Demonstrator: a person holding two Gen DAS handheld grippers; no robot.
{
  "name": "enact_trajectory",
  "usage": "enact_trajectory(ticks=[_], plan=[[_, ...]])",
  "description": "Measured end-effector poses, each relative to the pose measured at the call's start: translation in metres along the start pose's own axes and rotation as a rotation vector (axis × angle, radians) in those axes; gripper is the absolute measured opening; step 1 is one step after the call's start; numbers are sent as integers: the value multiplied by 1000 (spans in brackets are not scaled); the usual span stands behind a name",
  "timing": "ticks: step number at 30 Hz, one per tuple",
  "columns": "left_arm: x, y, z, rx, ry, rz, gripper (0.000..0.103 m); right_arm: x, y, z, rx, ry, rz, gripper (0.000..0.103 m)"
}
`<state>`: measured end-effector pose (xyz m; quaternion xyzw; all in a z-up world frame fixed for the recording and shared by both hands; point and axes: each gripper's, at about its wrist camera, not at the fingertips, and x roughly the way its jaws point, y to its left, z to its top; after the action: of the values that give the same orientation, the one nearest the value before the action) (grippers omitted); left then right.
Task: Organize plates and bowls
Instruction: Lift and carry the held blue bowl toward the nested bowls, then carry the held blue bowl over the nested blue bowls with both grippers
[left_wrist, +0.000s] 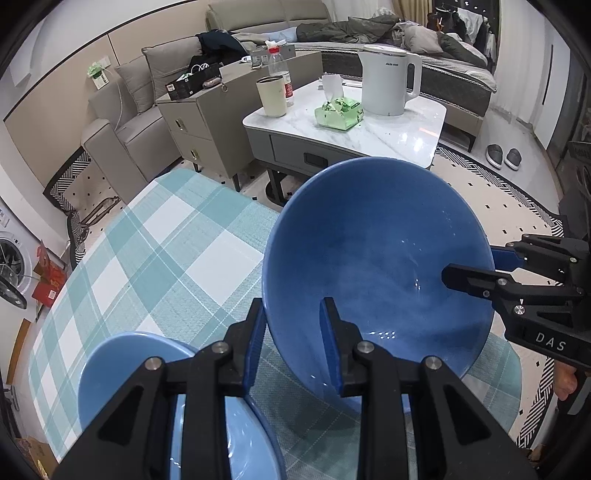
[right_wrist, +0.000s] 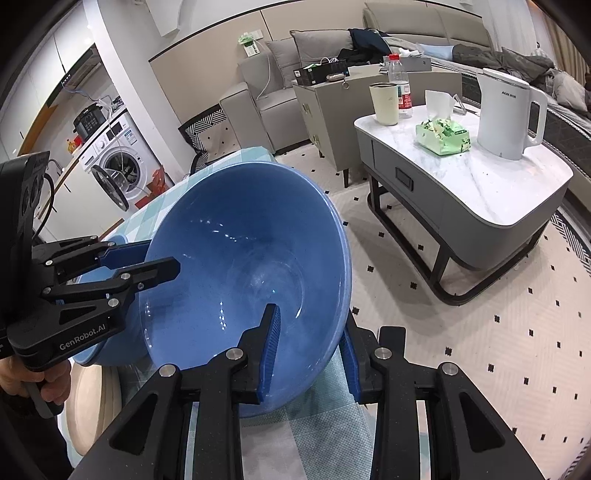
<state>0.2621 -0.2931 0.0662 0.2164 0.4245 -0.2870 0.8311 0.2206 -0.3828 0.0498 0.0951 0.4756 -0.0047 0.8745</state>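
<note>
Blue bowl (left_wrist: 376, 258) over a teal-and-white plaid tabletop (left_wrist: 166, 251); black hand-held gripper (left_wrist: 293, 343) with blue pads (left_wrist: 255, 343); beyond the bowl, white kettle (left_wrist: 388, 83), green tissue pack (left_wrist: 338, 112).

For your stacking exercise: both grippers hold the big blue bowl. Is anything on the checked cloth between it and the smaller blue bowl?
Nothing visible. The big bowl, held by the left gripper and right gripper, hangs tilted beside the smaller bowl; only bare checked cloth shows between them.
</note>
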Motion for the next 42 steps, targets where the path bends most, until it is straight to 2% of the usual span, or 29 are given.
enact_trajectory(ticks=[42], plan=[[-52, 4, -1, -29, -113, 3, 28, -40, 12, 2, -16, -118, 6, 32]])
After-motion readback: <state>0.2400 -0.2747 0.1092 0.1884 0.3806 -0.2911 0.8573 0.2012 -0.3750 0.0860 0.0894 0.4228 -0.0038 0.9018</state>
